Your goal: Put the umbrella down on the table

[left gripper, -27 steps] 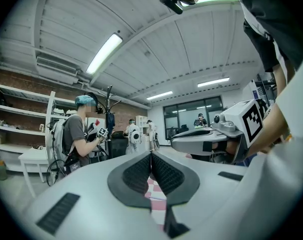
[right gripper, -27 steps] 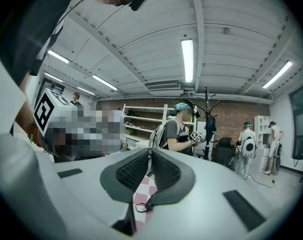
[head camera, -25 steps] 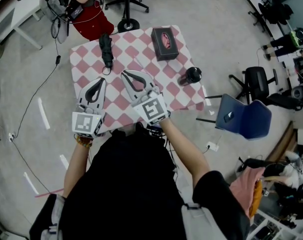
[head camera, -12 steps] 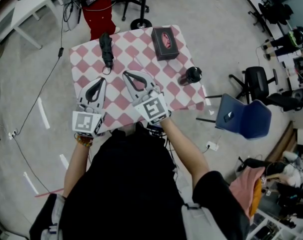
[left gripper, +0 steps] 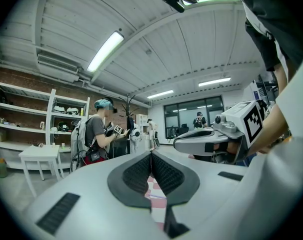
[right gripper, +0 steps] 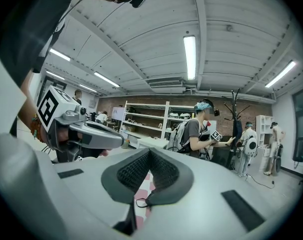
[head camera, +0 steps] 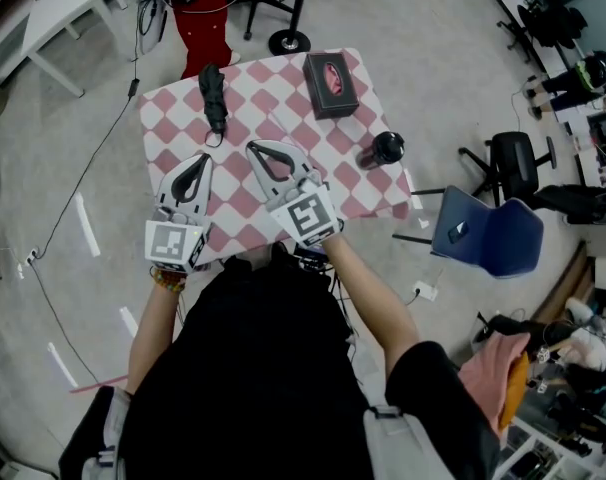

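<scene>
The bystander in red trousers (head camera: 205, 23) beyond the tabletop (head camera: 253, 98) stands further right and further off than a second ago; the round black stand base (head camera: 288, 41) sits further right too; the floor cable (head camera: 134, 86) follows the bystander.

Black folded umbrella (head camera: 213, 99), lying flat, checkered table's (head camera: 333, 148) far-left corner

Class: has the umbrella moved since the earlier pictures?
No. The umbrella lies on the same squares of the table, near its far-left corner.
</scene>
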Tool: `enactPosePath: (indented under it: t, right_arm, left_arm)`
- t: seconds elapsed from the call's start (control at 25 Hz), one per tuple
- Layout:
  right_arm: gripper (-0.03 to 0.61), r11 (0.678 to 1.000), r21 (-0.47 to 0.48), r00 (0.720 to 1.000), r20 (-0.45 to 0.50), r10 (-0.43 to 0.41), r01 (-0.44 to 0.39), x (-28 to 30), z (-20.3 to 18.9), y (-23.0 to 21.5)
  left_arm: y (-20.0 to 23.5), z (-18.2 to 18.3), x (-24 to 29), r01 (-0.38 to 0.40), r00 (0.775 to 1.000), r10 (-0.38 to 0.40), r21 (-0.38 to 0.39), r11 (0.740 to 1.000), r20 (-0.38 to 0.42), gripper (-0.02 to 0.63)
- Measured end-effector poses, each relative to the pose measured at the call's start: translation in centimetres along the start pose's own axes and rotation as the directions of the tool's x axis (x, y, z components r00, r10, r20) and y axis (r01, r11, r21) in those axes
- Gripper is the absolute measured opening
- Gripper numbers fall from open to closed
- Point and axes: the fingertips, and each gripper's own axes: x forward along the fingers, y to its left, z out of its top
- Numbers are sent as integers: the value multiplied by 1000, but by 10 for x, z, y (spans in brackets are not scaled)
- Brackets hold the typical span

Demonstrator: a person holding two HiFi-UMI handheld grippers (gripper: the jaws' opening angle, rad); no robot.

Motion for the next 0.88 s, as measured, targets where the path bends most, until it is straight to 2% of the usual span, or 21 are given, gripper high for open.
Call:
enactPosePath:
  t: [0.88]
  right_arm:
    - [15,1000,-12,1000,-25,-3,3,2,-9,4]
  left_arm:
    - [3,-6,-6,0,1000,0,-8,1000,-3,14]
